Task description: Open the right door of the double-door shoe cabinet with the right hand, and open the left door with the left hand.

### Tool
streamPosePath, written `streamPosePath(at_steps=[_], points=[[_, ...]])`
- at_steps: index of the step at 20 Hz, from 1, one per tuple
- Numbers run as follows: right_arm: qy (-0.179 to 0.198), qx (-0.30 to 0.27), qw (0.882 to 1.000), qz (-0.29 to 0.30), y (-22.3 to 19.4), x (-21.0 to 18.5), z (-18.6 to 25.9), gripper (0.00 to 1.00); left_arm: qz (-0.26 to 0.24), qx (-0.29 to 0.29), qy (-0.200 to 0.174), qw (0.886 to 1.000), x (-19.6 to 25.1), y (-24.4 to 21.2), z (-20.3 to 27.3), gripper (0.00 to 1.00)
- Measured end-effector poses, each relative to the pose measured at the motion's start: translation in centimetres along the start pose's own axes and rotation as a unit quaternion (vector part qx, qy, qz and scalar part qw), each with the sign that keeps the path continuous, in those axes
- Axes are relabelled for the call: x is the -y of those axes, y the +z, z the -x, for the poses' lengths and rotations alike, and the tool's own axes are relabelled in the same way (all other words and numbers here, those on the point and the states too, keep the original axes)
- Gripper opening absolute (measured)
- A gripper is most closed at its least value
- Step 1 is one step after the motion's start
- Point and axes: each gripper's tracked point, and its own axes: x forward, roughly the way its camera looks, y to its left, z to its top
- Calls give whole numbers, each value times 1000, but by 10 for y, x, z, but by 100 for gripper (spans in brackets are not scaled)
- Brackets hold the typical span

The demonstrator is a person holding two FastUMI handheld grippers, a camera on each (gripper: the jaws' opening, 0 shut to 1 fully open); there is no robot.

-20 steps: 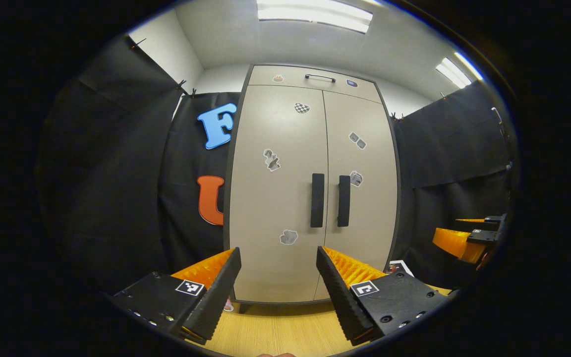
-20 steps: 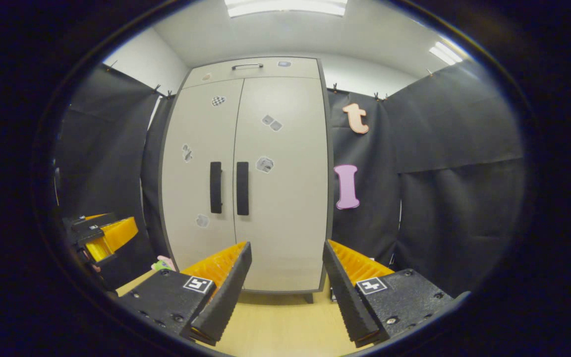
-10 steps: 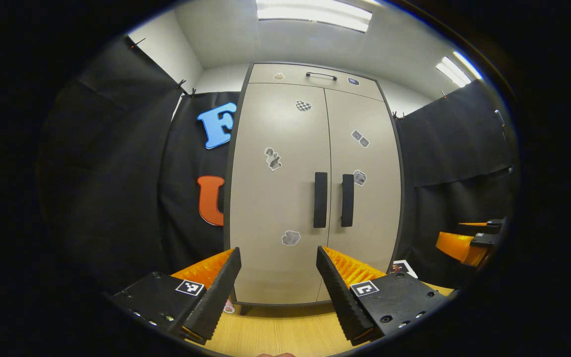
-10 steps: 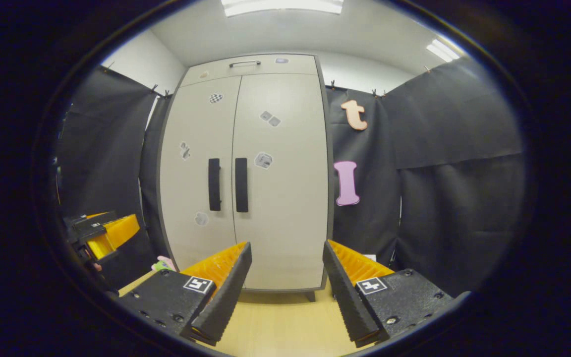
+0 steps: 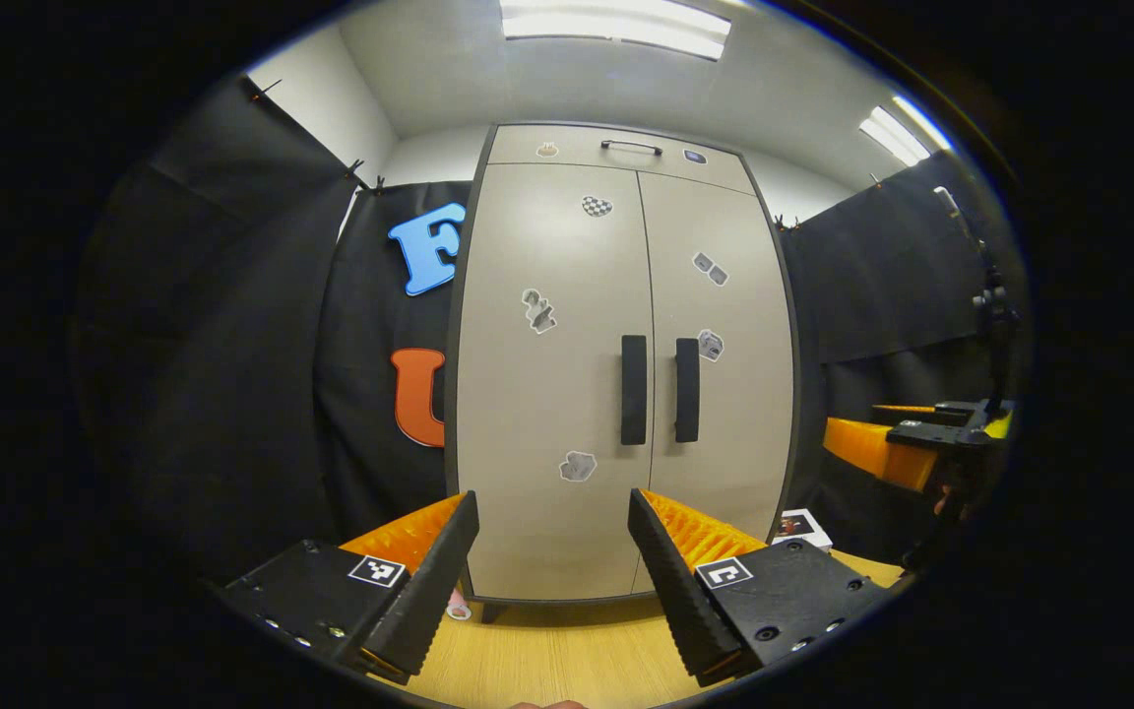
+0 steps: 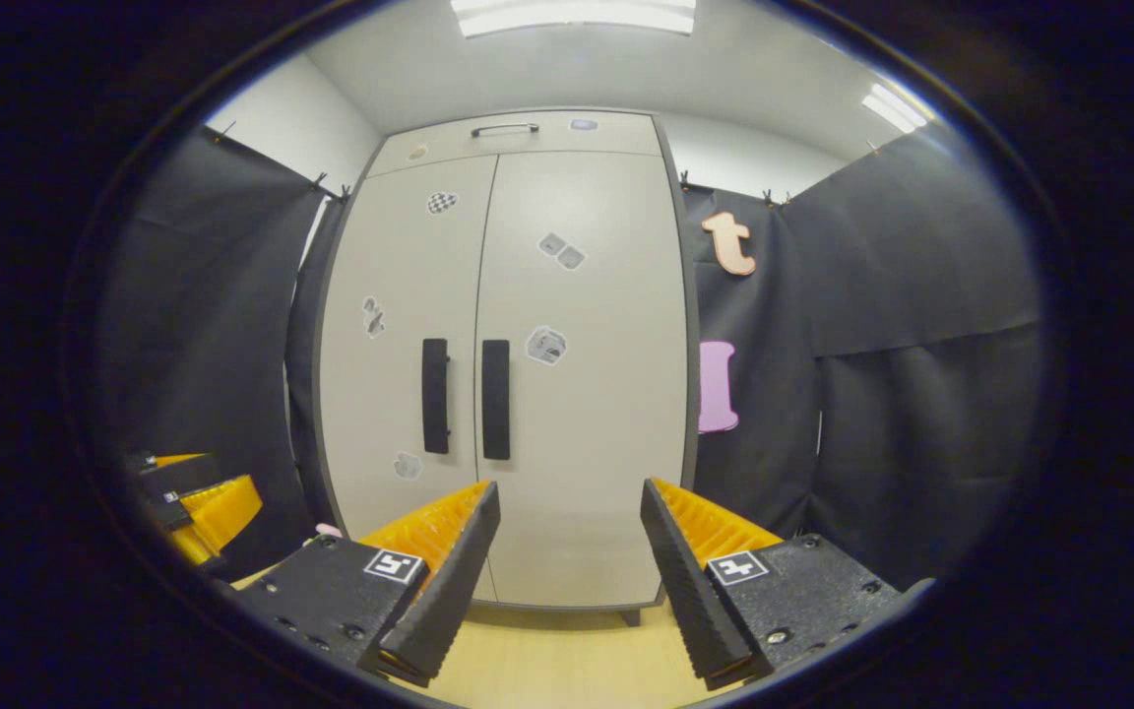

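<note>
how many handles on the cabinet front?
3. A vertical black left door handle and right door handle flank the centre seam of the shoe cabinet. A slim horizontal top handle sits on the upper panel. None look hidden.

The shoe cabinet [image 5: 616, 374] stands mid-frame on the floor [image 5: 557, 655]; its two handles [image 5: 634, 389] sit side by side at the centre seam, a drawer [image 5: 616, 150] above.
</note>
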Motion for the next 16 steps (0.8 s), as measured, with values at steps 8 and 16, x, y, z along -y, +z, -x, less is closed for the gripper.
streamPosePath(at_steps=[8,16], points=[[39,-13,999,-18,17,-44,-106,90,13,-24,0,1000,-5,-15,16,93],[36,-26,999,-14,22,-62,-175,89,29,-29,44,998,-42,-23,23,92]])
